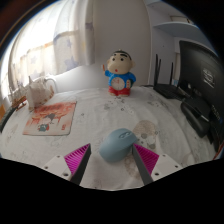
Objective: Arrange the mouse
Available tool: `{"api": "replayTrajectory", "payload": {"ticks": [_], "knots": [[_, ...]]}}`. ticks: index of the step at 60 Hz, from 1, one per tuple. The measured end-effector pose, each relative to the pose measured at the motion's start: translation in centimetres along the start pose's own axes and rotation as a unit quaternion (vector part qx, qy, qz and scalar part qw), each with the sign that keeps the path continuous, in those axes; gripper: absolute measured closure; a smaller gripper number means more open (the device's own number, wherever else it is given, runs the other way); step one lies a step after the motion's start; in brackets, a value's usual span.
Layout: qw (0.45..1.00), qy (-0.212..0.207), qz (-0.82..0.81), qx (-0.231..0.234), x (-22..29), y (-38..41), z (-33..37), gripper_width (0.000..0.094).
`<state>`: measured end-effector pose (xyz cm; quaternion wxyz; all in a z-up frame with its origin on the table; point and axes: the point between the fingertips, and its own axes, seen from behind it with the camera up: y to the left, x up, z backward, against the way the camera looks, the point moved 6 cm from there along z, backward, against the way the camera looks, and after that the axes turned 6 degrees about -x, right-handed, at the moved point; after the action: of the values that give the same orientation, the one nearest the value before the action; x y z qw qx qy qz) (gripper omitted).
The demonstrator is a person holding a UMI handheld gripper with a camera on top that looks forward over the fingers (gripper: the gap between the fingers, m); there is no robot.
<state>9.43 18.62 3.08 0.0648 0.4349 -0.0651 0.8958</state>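
A pale blue mouse (116, 144) lies on the white patterned tablecloth (90, 125), just ahead of my fingers and between their tips. My gripper (110, 158) is open, with the magenta pads (75, 157) spread wide on either side and a gap to the mouse at both sides. The mouse rests on the table on its own.
A cartoon boy figurine (121, 72) stands beyond the mouse at the back. A booklet (51, 117) lies to the left, with a white plush toy (39, 91) behind it. A black laptop and monitor (200, 90) stand at the right.
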Motion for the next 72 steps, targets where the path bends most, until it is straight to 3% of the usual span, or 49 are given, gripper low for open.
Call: {"api": "replayTrajectory", "payload": {"ticks": [23,29,31,33,34,40,47,62,72], "knots": [[0.999,0.019,0.019,0.038,3.3,1.8,-5.4,0.01],[0.999,0.02,0.025,0.025,3.4,1.6,-5.7,0.0196],[0.999,0.02,0.026,0.017,3.4,1.3,-5.8,0.0278],[0.999,0.02,0.023,0.011,3.6,1.1,-5.9,0.0428],[0.999,0.021,0.021,0.013,3.6,1.1,-5.9,0.045],[0.999,0.031,0.01,0.006,4.5,0.7,-5.7,0.0494],[1.0,0.01,0.012,-0.003,8.3,1.1,-4.7,0.0509],[0.999,-0.038,0.012,0.037,17.7,11.7,-1.5,0.0531],[0.997,-0.036,0.019,0.059,17.0,22.1,-3.2,0.0546]]}}
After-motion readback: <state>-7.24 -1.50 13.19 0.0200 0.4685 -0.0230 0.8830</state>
